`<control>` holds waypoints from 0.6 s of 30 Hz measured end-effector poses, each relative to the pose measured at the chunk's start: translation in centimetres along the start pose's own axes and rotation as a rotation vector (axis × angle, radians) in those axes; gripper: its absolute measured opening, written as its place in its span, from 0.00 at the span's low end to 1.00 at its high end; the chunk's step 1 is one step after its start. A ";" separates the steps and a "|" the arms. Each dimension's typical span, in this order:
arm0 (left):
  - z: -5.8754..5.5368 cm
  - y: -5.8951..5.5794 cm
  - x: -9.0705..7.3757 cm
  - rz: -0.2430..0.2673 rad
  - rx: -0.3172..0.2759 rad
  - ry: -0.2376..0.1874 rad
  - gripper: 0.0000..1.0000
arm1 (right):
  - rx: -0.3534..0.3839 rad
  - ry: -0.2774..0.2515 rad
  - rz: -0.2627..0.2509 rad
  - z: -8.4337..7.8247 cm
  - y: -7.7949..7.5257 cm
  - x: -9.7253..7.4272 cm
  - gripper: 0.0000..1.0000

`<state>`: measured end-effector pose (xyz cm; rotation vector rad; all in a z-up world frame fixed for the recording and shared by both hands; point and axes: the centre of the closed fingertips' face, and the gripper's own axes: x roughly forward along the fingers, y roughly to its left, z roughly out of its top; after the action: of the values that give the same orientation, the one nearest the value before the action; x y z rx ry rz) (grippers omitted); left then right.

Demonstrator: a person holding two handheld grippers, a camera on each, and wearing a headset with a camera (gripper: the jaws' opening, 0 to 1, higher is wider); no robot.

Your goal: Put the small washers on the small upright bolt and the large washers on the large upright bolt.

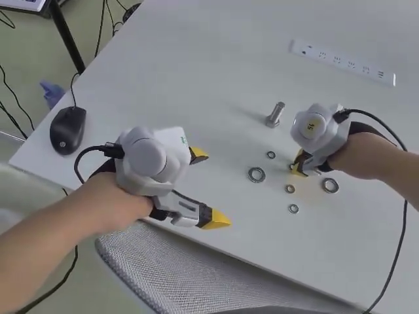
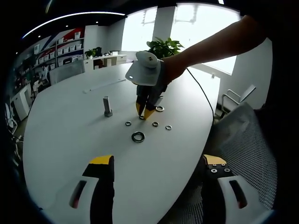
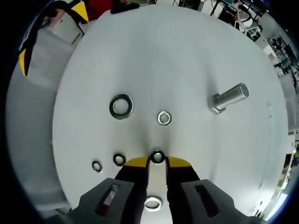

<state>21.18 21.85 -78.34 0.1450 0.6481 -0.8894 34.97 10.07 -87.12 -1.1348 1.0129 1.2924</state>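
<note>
The fingers of the right gripper (image 3: 158, 162) are clenched on a small washer (image 3: 158, 157) lying flat on the tabletop (image 3: 187, 51), apart from the upright bolt (image 3: 229, 98). The left gripper (image 2: 157, 160) is held released and empty. The thin washer could be flicked away if pinched off-centre.

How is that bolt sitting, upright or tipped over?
Upright: the bolt stands on its hex head, shank pointing straight up.

Bright windows (image 2: 196, 23) light a room with shelves (image 2: 60, 44) and a mesh chair (image 1: 196, 275).
</note>
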 end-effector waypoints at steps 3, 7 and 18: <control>-0.2 0.0 0.0 -0.001 -0.002 0.002 0.75 | -0.018 -0.010 0.009 0.1 0.0 0.0 0.16; -0.2 0.0 0.0 -0.004 0.001 0.006 0.74 | -0.054 -0.028 0.024 0.3 0.1 0.1 0.17; -0.5 -0.3 0.1 -0.019 -0.002 0.019 0.71 | -0.062 -0.012 0.035 0.3 0.1 0.1 0.15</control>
<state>20.77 21.82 -78.78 0.1456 0.6694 -0.9062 34.85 10.36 -87.15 -1.1594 0.9929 1.3653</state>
